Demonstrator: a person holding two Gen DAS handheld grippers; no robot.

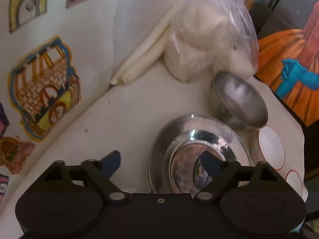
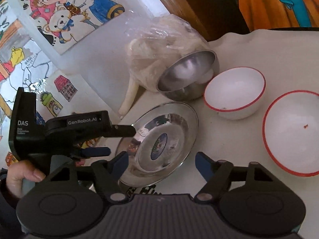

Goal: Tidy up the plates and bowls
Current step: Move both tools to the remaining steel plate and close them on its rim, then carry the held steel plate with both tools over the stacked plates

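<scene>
Holding item one: your left gripper [image 1: 159,163], jaws apart, straddles the near-left rim of the steel plate [image 1: 199,139]. One blue pad is over the plate's well and the other is outside it above the table; whether either touches metal cannot be told.

Item two: your right gripper [image 2: 161,163], jaws likewise apart and gripping nothing, hangs over the plate's near edge.

Item three: steel bowl [image 2: 187,77], tipped on its side against a plastic bag of pale stuff [image 2: 157,41], just beyond the plate.

Items four and five: two white bowls with red rims, the smaller [image 2: 235,91] beside the steel bowl, the larger [image 2: 293,133] near the table's right edge, both upright and apart from each other.

Step in hand, by my reading: taking up the plate, none of the sorting yet done. Your next move calls for closing the left jaws squarely on the rim, since polished steel may slip, then lifting level.

Surface: a white table [image 2: 229,139], lightly speckled, with pale stick-like rolls [image 1: 143,53] at the wall. Room: coloured drawings [image 2: 65,12] on the wall, and an orange picture [image 1: 289,59] to the right.
</scene>
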